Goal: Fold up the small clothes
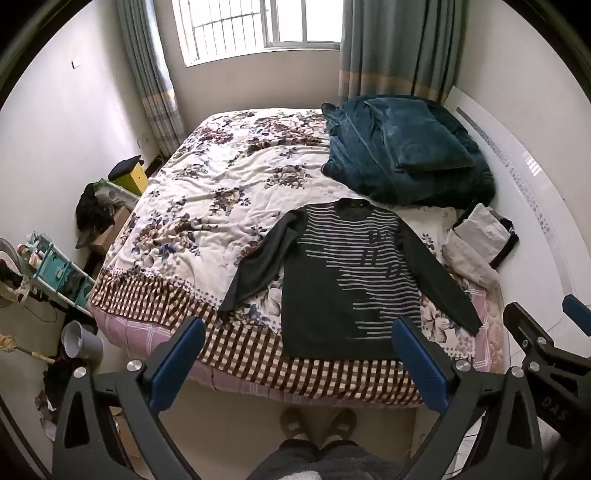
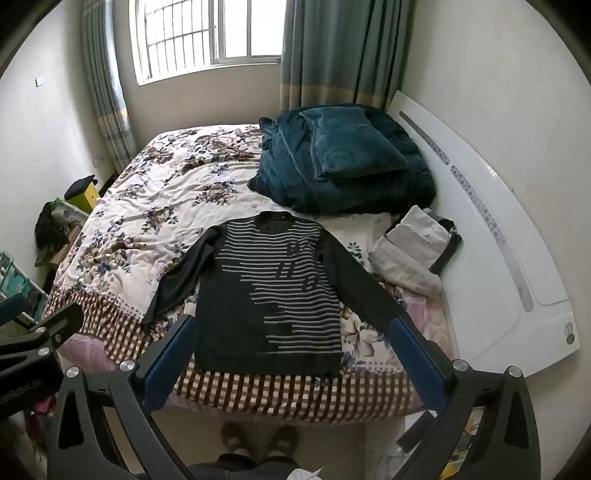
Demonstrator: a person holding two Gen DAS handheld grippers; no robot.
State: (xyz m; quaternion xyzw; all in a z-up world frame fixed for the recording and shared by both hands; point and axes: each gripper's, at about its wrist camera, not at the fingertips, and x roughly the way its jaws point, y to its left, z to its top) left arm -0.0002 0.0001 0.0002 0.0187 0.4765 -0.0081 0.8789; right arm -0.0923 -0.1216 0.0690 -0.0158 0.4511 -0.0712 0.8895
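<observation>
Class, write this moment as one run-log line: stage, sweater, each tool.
stage: before first fold | sweater: flat on bed, sleeves spread | left tool: open, empty, above bed edge | right tool: open, empty

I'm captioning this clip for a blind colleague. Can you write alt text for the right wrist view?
A dark striped sweater lies flat, sleeves spread, on a floral quilt covering the bed, framed by the open, empty right gripper. Behind it sit folded teal blankets, with pale folded clothes on the right; a window is beyond.
</observation>
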